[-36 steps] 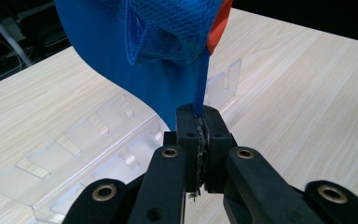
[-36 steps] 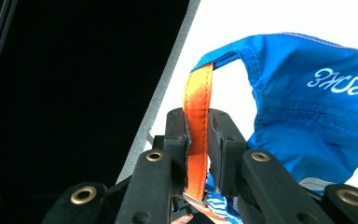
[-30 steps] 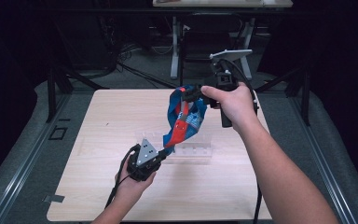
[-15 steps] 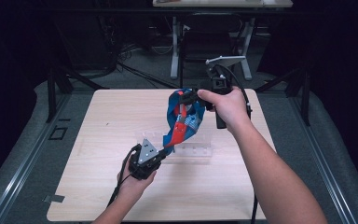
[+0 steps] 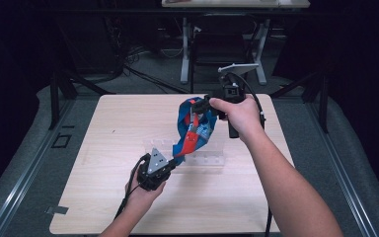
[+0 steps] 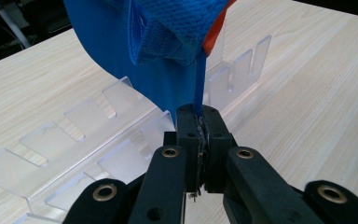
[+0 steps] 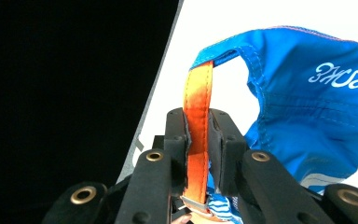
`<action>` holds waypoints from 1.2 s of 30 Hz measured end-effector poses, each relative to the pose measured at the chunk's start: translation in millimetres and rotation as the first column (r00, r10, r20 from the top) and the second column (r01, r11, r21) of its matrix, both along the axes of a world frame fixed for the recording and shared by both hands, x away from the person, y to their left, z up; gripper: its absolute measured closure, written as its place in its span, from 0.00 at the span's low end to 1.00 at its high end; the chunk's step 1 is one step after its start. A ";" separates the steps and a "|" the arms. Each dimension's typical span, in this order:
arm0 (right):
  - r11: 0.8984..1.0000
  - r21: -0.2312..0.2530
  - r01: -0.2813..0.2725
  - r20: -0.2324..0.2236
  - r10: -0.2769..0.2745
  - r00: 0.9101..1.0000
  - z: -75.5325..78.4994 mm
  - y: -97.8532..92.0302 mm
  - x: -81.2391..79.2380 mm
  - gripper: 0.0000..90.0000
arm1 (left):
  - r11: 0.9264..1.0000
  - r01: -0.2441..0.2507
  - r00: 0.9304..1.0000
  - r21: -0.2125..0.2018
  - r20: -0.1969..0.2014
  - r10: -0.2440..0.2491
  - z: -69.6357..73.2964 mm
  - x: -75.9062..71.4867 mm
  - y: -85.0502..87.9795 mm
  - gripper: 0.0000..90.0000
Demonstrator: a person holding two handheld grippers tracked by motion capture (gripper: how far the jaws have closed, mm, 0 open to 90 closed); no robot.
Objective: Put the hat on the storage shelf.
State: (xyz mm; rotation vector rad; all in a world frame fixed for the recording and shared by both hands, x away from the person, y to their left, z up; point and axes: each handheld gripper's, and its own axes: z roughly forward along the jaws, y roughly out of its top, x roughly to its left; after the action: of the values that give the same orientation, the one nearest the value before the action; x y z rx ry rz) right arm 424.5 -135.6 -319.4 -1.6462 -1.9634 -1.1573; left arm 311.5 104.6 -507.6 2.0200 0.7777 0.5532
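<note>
A blue cloth bag (image 5: 193,128) with orange straps hangs stretched between my two grippers above the table. My left gripper (image 5: 170,160) is low near the table's middle, shut on the bag's thin blue edge (image 6: 199,88). My right gripper (image 5: 202,105) is higher and farther back, shut on the orange strap (image 7: 197,135). The blue fabric with white lettering (image 7: 326,107) spreads to the right of that strap. A clear plastic rack (image 5: 205,159) with upright dividers lies on the table under the bag; its slots (image 6: 98,140) run just beyond the left jaws.
The light wooden table (image 5: 103,133) has open surface left of and in front of the rack. Dark floor, metal rails and a desk frame (image 5: 187,54) lie beyond the table's far edge. The person's right forearm (image 5: 286,192) crosses the table's right side.
The right hand has sunk a little and shifted slightly left with the strap, so the bag hangs less taut. The left gripper has stayed put.
</note>
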 end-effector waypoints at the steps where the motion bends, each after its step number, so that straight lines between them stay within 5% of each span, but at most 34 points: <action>1: 1.000 -0.005 0.000 -0.004 0.000 1.000 -1.1 -0.4 0.3 0.87 | 1.000 -0.002 1.000 -0.004 0.001 0.002 -0.9 0.1 0.1 0.98; 14: 0.999 -0.040 0.023 -0.027 -0.024 0.999 -23.2 -1.1 5.8 0.87 | 0.999 -0.020 0.999 -0.049 -0.034 0.018 -16.1 3.0 6.6 0.98; 25: 0.999 -0.048 0.013 -0.029 -0.015 0.999 -27.1 0.3 5.1 0.87 | 0.998 -0.033 0.998 -0.056 -0.050 0.030 -19.9 3.1 8.5 0.96; 36: 0.999 -0.047 0.024 -0.037 -0.025 0.999 -27.8 0.0 5.9 0.86 | 0.997 -0.052 0.997 -0.061 -0.054 0.049 -17.1 2.1 13.0 0.84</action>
State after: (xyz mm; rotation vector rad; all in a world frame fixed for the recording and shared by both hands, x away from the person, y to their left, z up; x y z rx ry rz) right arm 430.4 -135.6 -347.2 -1.7075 -1.9669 -1.0893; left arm 313.7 117.6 -524.6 1.9690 0.8690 0.5006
